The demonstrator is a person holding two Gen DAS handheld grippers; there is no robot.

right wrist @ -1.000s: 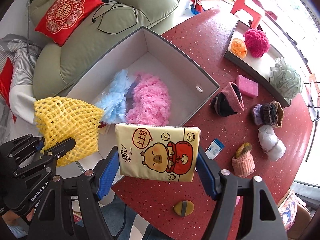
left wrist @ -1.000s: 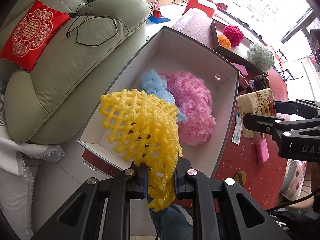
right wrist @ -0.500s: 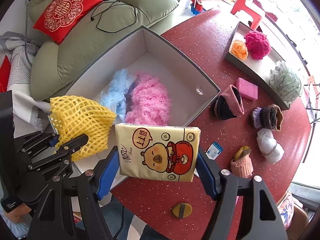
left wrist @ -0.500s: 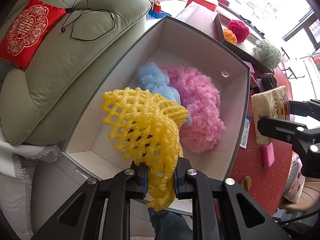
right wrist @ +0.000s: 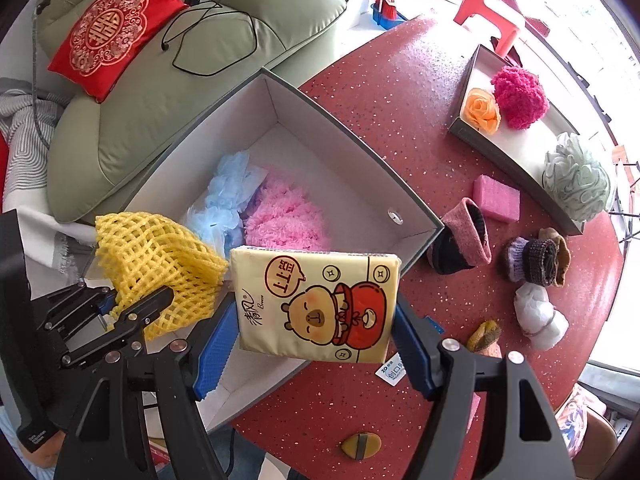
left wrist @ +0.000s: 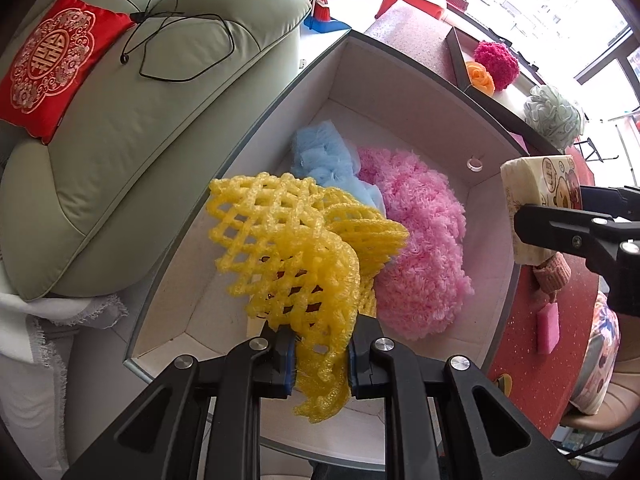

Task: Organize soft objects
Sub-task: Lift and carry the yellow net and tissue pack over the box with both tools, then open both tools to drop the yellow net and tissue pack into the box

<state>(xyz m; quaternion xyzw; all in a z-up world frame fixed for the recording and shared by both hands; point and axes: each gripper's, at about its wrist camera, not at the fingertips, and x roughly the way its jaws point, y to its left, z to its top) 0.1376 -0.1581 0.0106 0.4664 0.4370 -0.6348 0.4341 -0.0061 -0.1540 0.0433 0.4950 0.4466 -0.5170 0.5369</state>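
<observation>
Left gripper (left wrist: 320, 354) pinched on yellow foam net (left wrist: 296, 248) over white box (right wrist: 340, 136); right gripper (right wrist: 314, 346) clamping tissue pack (right wrist: 316, 304) at box edge. Red speckled table (right wrist: 400, 96), green sofa (left wrist: 140, 128) beside.

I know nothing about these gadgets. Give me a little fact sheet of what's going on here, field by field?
left gripper: shut on the yellow foam net, held over the box
right gripper: clamped on the tissue pack by its two sides, at the box's near edge
box: open, grey outside, white inside, on the red table
in the box: blue mesh puff beside pink fluffy item
tray: orange flower, magenta pom-pom, green bath puff
loose on table: pink sponge, rolled socks
</observation>
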